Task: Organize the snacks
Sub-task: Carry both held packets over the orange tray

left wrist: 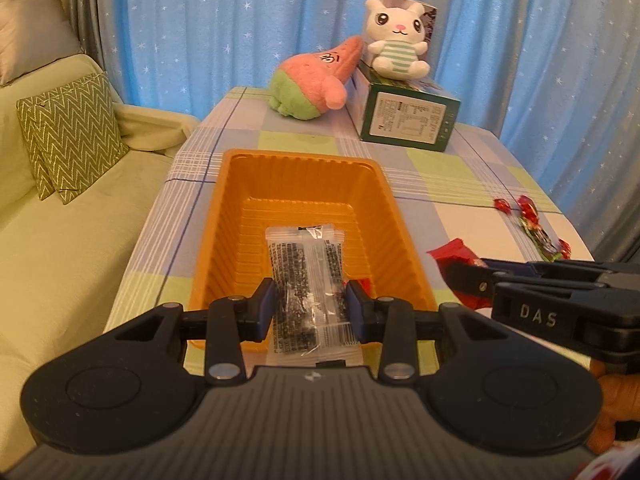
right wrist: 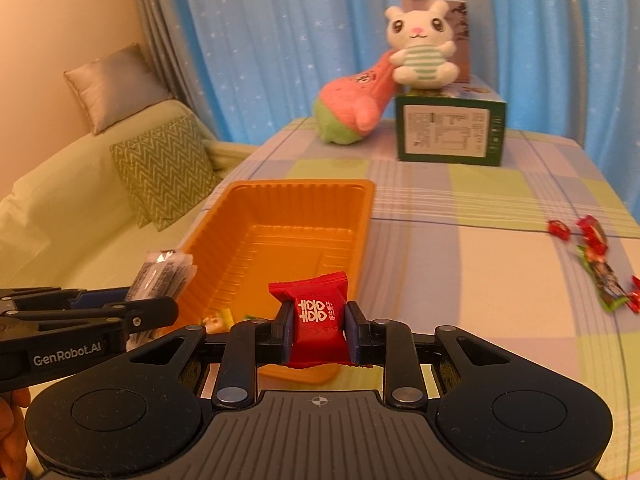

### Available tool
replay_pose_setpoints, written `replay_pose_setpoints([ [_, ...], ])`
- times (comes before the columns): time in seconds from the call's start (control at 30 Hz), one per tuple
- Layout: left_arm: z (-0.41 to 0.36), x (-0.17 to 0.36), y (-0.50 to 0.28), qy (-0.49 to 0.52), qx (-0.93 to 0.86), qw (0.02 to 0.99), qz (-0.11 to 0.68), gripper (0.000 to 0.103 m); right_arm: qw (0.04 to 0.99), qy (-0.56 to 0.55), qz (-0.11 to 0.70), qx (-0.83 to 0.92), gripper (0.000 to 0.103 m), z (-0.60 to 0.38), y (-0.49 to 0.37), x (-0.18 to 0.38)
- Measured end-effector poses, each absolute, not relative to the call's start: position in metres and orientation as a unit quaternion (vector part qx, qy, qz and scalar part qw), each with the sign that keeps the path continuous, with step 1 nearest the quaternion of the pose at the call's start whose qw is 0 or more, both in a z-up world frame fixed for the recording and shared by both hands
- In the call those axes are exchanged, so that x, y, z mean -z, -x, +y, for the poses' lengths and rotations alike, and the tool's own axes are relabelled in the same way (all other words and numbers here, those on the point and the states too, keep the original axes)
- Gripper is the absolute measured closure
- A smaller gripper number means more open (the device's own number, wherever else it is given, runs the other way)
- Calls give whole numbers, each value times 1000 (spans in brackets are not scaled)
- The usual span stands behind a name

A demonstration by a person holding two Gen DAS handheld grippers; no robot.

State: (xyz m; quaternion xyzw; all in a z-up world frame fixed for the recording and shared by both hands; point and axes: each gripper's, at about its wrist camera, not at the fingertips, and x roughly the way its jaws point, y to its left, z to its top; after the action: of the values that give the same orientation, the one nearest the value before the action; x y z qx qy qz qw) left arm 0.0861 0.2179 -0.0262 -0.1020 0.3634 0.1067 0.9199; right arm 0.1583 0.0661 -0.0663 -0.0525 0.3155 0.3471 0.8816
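We see the left gripper (left wrist: 312,308) clamped on a clear packet (left wrist: 308,280) with black print, flat and long, hanging over the near end of the orange tray (left wrist: 224,208); from the right wrist view the same packet sticks up at the tray's left rim. The right gripper (right wrist: 318,328) pinches a red candy pack (right wrist: 316,320) with a white double-happiness mark, pillow-shaped, crimped ends; it sits over the tray's near right corner. Tray is ribbed plastic, on the checked tablecloth (right wrist: 460,272); something small and coloured lies in its near end, too hidden to name. Loose red-wrapped sweets (right wrist: 560,230) and a green wrapper (right wrist: 604,276) lie well right of the tray, apart from it. Far end of the table: pink-and-green plush (right wrist: 352,108) leaning on a green box (right wrist: 448,132); white bunny plush (right wrist: 420,48) sits on top of that box. Sofa (left wrist: 60,220) with a zigzag cushion (left wrist: 68,136) left of the table; blue star curtain (left wrist: 200,20) behind. Both grippers flank the tray's near end, close together; an orange-gloved hand (left wrist: 616,396) shows under the right one.
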Motion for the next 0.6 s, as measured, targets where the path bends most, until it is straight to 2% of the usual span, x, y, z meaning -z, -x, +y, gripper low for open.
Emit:
replay_pose_setpoints([
  [0.6,259,46,-138,91,-105,911,389,69,871,59,325,-364,76,119,-205,75],
])
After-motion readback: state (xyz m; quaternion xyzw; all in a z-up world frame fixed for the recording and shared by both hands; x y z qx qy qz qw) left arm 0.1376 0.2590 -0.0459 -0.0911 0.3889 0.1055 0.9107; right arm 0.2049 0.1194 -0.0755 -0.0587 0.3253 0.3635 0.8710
